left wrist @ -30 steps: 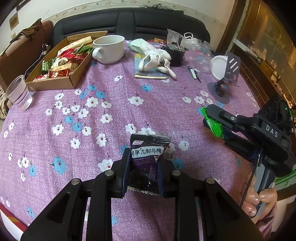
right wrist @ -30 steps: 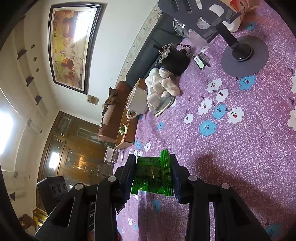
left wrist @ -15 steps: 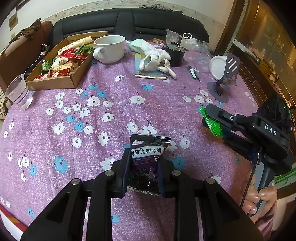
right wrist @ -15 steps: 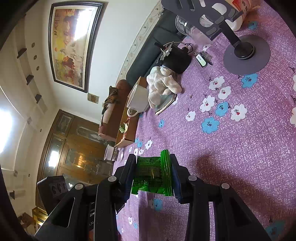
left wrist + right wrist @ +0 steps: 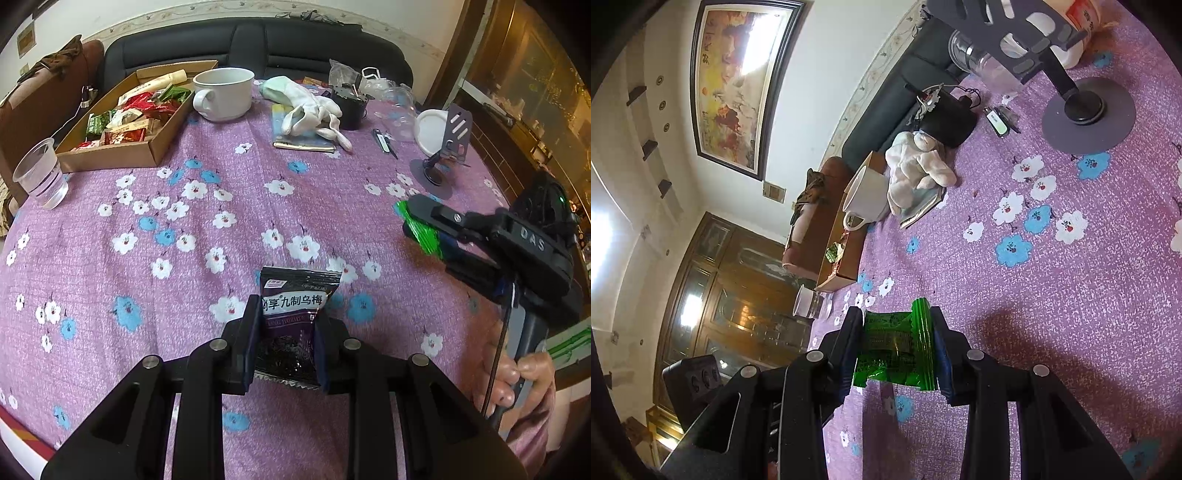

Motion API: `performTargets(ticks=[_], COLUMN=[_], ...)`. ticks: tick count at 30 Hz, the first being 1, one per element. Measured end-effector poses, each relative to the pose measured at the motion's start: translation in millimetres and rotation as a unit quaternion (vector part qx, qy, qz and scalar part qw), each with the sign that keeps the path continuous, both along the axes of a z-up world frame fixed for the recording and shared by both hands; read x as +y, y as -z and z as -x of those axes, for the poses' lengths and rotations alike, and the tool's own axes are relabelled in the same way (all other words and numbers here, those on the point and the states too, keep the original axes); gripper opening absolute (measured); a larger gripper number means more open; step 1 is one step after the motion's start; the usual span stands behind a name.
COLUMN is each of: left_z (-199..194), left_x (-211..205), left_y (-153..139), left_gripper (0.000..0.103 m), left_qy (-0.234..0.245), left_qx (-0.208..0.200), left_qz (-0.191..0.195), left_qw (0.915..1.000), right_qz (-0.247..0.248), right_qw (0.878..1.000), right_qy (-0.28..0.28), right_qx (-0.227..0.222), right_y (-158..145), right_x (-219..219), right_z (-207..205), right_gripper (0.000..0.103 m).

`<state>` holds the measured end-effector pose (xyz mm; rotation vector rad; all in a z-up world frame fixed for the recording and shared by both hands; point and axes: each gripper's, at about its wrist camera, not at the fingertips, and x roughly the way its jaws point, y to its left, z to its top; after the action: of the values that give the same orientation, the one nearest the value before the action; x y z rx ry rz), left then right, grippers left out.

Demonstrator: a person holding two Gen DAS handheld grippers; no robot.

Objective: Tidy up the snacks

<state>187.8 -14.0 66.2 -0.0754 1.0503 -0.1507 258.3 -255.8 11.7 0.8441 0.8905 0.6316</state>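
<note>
My left gripper (image 5: 286, 321) is shut on a black plum snack packet (image 5: 293, 314) and holds it above the purple flowered tablecloth (image 5: 221, 192). My right gripper (image 5: 895, 332) is shut on a green snack packet (image 5: 895, 349); it shows at the right in the left wrist view (image 5: 421, 230), tilted sideways. A cardboard box (image 5: 125, 151) with several snack packets stands at the far left of the table; it also shows in the right wrist view (image 5: 838, 258).
A white mug (image 5: 223, 92) stands beside the box. A plastic cup (image 5: 38, 175) is at the left edge. White gloves (image 5: 310, 107), a black pouch (image 5: 349, 105), a phone stand (image 5: 448, 147) and a white lid (image 5: 430, 131) lie at the back right. A dark sofa (image 5: 258, 40) is behind.
Both grippers have stayed shut on their packets. The left wrist view has drawn slightly back from the box; the right gripper has shifted a little.
</note>
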Motion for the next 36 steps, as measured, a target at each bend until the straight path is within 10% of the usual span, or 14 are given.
performTargets(ticks=[18, 25, 36], left_z=[165.3, 262.7, 327.7], left_x=[128.2, 202.0, 256.4], left_y=[-87.7, -94.4, -63.5], left_gripper=[0.023, 0.023, 0.023], left_qy=[0.006, -0.019, -0.06], left_qx=[-0.123, -0.177, -0.123], left_qz=[0.025, 0.023, 0.032], left_qw=[0.9921, 0.9837, 0.9902], right_qz=[0.044, 0.088, 0.105], right_qw=[0.998, 0.991, 0.965], right_qy=[-0.023, -0.081, -0.225], right_qx=[-0.049, -0.068, -0.08], right_y=[-40.6, -85.3, -97.6], right_x=[37.0, 119.9, 291.8], right_z=[27.9, 121.1, 268.5], right_gripper=[0.037, 0.037, 0.038])
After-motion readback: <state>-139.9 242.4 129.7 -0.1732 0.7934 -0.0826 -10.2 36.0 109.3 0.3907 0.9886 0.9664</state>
